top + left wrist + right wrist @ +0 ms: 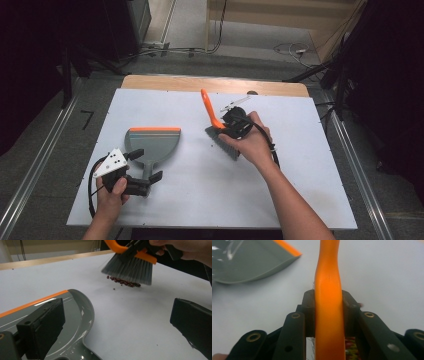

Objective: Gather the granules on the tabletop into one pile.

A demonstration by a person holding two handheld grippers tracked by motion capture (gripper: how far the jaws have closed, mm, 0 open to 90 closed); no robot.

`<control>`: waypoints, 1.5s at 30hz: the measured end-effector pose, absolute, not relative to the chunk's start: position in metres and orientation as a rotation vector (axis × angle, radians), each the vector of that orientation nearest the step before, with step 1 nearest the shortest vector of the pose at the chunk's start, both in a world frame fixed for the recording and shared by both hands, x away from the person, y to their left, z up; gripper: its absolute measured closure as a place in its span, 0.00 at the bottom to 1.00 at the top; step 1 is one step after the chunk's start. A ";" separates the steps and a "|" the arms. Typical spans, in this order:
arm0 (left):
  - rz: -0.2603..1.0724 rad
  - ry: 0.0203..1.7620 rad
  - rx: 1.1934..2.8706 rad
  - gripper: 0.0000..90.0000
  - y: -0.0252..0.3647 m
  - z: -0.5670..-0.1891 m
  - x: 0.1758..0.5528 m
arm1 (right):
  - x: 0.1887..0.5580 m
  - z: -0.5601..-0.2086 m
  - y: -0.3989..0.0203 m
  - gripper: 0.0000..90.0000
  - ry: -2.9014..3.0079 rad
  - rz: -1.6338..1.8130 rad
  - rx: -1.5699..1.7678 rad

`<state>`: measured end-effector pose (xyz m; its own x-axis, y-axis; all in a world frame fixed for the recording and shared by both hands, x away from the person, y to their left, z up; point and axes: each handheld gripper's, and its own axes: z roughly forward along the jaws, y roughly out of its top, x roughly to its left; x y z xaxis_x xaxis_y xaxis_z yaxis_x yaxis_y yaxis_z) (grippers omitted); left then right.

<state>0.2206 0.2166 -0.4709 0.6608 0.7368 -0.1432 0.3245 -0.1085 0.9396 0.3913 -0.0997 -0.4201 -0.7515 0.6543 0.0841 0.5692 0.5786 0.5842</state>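
Right gripper (pixel 231 125) clamping orange brush handle (pixel 329 302), bristles (pixel 130 271) hovering over red beads (pixel 123 282) on white table (pixel 300 150). Left gripper (pixel 142 177) standing open around dustpan (pixel 152 145) handle, not pinching. Beads sitting well apart from pan; sweeping barely starting, nothing collected.

One brush (pixel 220 131) with an orange handle and grey bristles is showing over the desk (pixel 200 185), and one grey dustpan (pixel 152 144) with an orange front edge is lying on it. Two grippers are showing in the high view, the left gripper (pixel 150 170) and the right gripper (pixel 231 122), each sitting in one of two hands. One small heap of dark red beads (pixel 123 282) is lying under the bristles in the left gripper view, too many and too small to count singly; at least one stray bead (pixel 114 289) is lying just apart from the heap.
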 end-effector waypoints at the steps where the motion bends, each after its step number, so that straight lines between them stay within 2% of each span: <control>1: 0.437 0.871 1.702 0.00 0.217 -0.471 0.220 | 0.391 -0.425 -0.096 0.76 2.698 0.920 1.062; 5: 0.437 0.868 1.698 0.00 0.218 -0.471 0.220 | 0.395 -0.443 -0.089 0.76 2.726 0.851 1.121; 9: 0.435 0.870 1.699 0.00 0.218 -0.471 0.220 | 0.404 -0.447 -0.106 0.76 2.687 0.862 1.246; 31: 0.433 0.868 1.713 0.00 0.214 -0.472 0.221 | 0.398 -0.421 -0.165 0.76 2.535 0.916 1.312; 38: 0.431 0.862 1.711 0.00 0.213 -0.472 0.221 | 0.400 -0.425 -0.196 0.76 2.313 0.700 1.430; 45: 0.431 0.862 1.716 0.00 0.211 -0.472 0.221 | 0.407 -0.440 -0.185 0.76 2.304 0.649 1.458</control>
